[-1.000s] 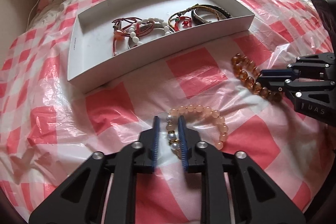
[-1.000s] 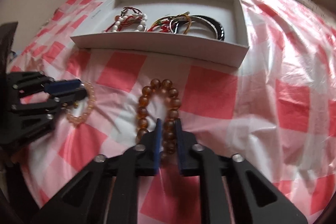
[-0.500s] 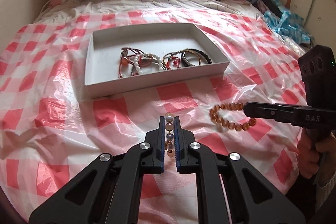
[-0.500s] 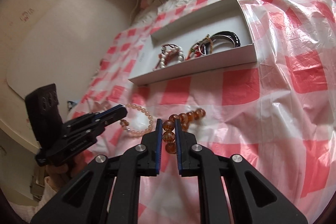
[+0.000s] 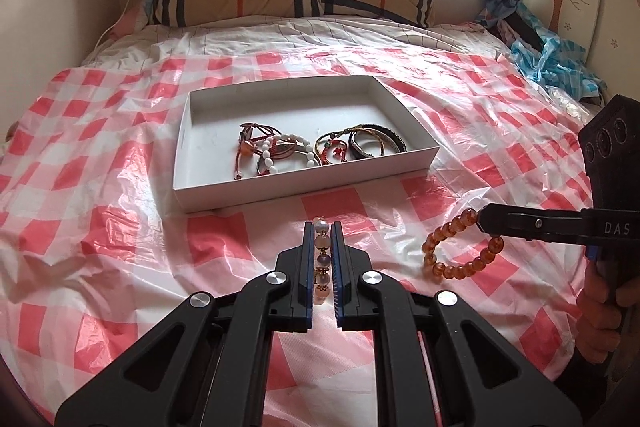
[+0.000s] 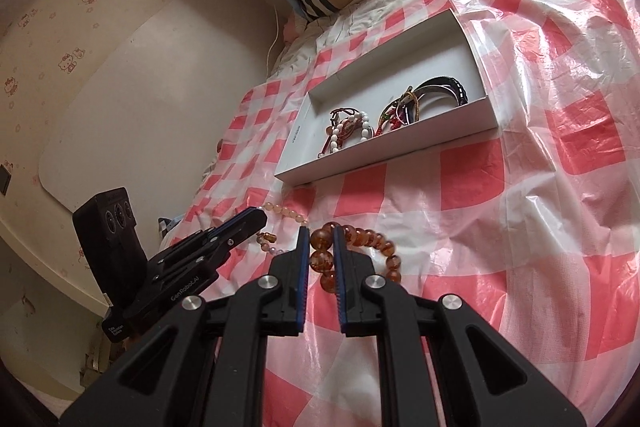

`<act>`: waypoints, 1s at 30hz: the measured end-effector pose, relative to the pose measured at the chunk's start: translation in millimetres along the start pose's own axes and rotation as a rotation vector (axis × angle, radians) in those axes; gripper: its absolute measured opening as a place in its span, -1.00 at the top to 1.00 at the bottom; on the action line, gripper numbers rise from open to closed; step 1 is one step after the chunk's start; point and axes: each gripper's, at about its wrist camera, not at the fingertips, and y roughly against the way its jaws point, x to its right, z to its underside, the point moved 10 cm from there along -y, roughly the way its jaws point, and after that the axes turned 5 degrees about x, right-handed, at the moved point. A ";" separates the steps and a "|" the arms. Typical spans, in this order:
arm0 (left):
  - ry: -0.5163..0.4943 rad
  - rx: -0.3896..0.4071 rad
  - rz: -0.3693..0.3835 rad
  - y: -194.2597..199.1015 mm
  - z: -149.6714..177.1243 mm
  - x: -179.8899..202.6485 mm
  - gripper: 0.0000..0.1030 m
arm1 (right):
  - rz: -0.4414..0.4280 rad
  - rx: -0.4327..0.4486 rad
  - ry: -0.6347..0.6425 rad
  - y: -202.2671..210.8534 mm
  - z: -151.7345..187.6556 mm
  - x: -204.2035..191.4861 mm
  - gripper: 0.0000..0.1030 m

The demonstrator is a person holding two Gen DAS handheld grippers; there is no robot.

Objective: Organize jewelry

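The left gripper [image 5: 322, 227] was clamped on a pale pink bead bracelet [image 5: 322, 259], and the right gripper [image 6: 321, 233] was clamped on an amber bead bracelet [image 6: 322, 261], both lifted above the red-checked plastic sheet [image 5: 120, 227]. The white box [image 5: 404, 163] lay farther away on the bed, with corded, white-beaded and dark bracelets gathered toward its near wall.

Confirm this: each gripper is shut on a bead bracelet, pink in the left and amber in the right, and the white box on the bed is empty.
Not quite. The white box is not empty: the left wrist view shows several bracelets lying in it. The rest holds: the left gripper is shut on the pink bracelet, the right gripper on the amber bracelet.
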 end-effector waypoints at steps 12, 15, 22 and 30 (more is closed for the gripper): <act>-0.027 0.025 -0.038 2.5 -4.1 -2.5 0.86 | -0.009 0.006 -0.004 1.2 -0.6 -0.9 0.76; -0.033 0.028 -0.042 2.7 -4.5 -2.1 0.86 | -0.011 0.007 -0.004 1.2 -0.7 -1.4 0.76; -0.044 0.041 -0.052 5.1 -7.0 -2.9 0.86 | -0.025 0.014 -0.008 0.8 -1.8 -3.1 0.76; -0.040 0.056 -0.048 8.0 -11.2 -3.0 0.86 | -0.045 0.023 -0.012 3.1 -3.5 -3.9 0.76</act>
